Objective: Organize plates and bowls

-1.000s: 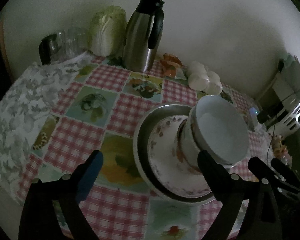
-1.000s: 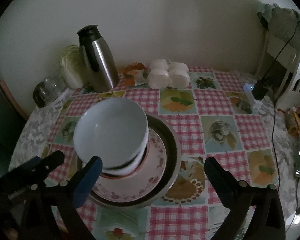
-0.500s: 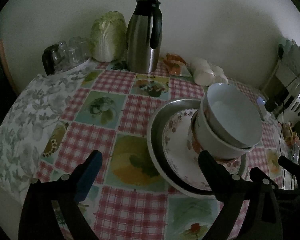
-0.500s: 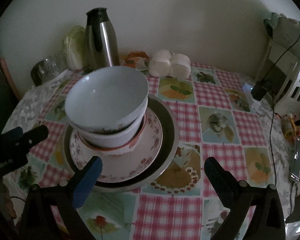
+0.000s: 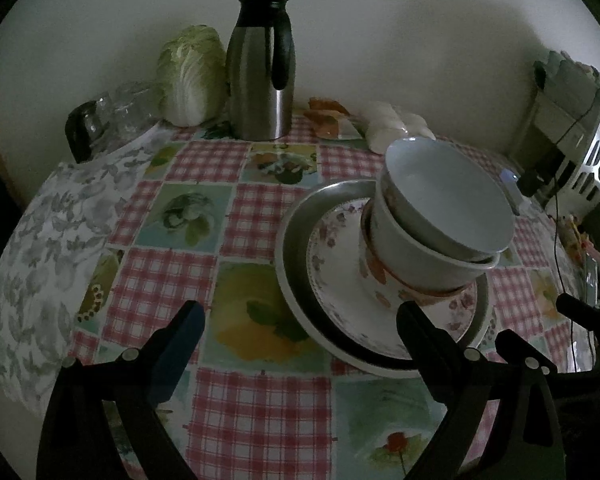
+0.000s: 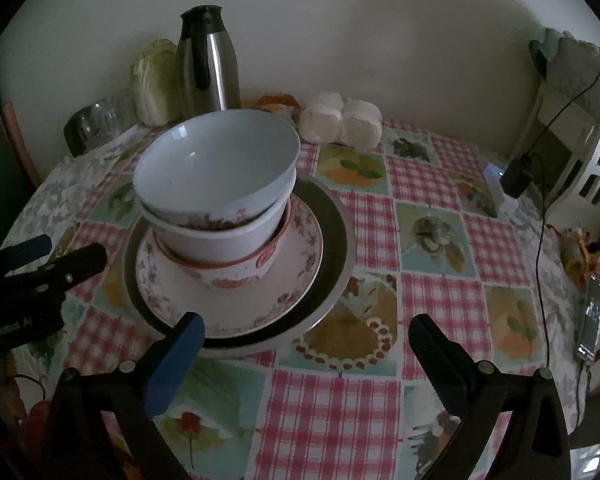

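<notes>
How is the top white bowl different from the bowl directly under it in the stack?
The top white bowl sits tilted, its rim leaning to one side, while the second bowl under it sits level. The top white bowl shows a small reddish mark on its outer wall; the second bowl's visible wall looks plain. The top white bowl's inside is fully visible and empty; the second bowl's inside is covered. Both are white, round and nested above a floral plate.

Both wrist cameras look down over the tabletop (image 5: 260, 216) toward the wall; left and right of the shared bowl stack (image 5: 436, 232) (image 6: 220, 200).
</notes>
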Demonstrator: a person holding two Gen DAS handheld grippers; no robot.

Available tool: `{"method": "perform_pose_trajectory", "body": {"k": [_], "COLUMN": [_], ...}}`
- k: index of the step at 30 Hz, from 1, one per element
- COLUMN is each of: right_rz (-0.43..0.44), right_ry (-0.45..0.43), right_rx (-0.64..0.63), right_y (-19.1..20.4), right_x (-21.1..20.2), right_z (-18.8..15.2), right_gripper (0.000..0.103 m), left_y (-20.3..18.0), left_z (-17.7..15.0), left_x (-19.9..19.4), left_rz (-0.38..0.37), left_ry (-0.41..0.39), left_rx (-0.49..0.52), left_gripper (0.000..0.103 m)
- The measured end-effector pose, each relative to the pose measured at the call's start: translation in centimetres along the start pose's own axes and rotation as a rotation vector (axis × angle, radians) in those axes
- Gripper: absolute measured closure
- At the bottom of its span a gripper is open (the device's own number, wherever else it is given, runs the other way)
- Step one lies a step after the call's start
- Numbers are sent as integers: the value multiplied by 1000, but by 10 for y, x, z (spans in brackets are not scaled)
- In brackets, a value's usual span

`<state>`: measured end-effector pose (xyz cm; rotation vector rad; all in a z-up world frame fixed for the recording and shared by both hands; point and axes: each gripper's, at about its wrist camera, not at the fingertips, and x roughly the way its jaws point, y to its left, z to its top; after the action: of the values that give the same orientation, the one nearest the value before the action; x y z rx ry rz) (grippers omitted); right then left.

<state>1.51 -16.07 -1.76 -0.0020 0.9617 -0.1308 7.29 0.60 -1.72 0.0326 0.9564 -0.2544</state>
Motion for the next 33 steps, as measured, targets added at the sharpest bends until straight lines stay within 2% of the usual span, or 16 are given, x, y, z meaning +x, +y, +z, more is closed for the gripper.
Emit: {"method": "perform_pose_trajectory", "body": {"k": [4, 21, 33], "right_rz": [0, -20, -21], "right_ry": [-3, -8, -9], "right_rx": [-9, -30, -16], "right_y": [2, 3, 0], "right_x": [-3, -7, -7], "right_z": [-2, 2, 3], "right_gripper": [0, 0, 0], "left_y": [-2, -1, 2], "left_z": [-3, -7, -7], "left_x": [-1, 1, -1], "left_rz": [-17, 29, 51], "left_ry": [7, 52, 33], "left_rx": [8, 7, -4], "left_gripper": [6, 6, 6]}}
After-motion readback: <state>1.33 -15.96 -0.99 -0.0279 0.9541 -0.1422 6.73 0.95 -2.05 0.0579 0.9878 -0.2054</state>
